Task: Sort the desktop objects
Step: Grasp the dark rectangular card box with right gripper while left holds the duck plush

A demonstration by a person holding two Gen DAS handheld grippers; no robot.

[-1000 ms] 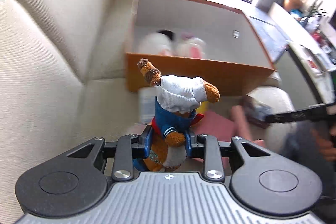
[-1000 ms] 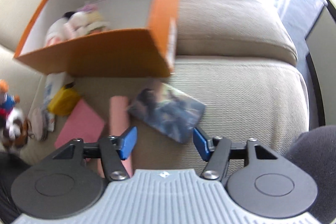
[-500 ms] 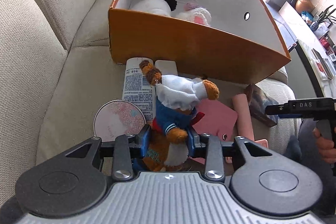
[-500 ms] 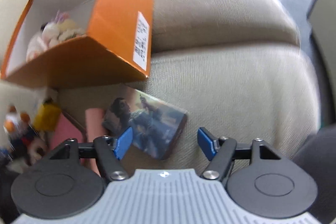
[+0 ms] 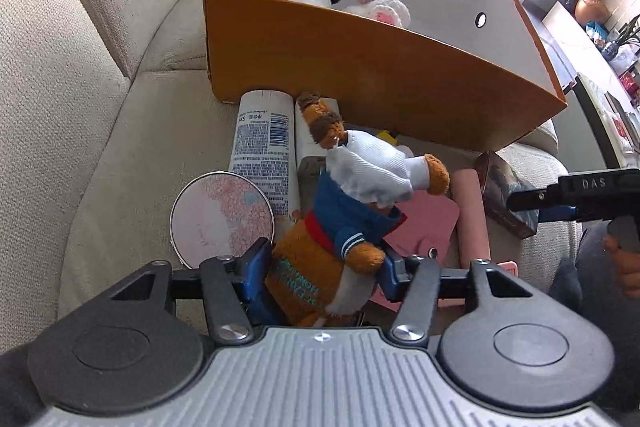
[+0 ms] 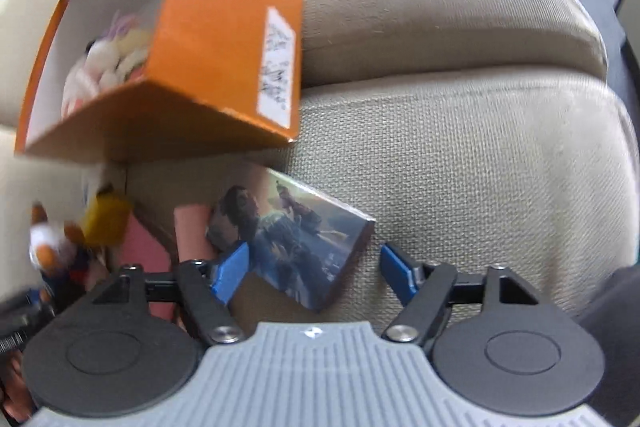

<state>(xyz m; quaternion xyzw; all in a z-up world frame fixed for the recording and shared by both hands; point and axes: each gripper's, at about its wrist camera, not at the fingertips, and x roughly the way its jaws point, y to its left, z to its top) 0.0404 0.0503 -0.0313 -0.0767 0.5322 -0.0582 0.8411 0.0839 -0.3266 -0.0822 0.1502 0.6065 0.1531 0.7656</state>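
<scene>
Left wrist view: plush bear [image 5: 352, 223] (sailor jacket, white hat) sits between the left claw's [image 5: 322, 269] opening jaws on the sofa [image 5: 100, 131], before the orange box [image 5: 360, 67]. Right claw [image 6: 312, 267] opens wide, straddling a picture box [image 6: 296, 243].

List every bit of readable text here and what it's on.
"DAS": on the right gripper.
Tube: barcode and fine print, too small to read.
Plush toy: blue lettering, upside down, not legible.
Box sticker: blurred, unreadable.
</scene>
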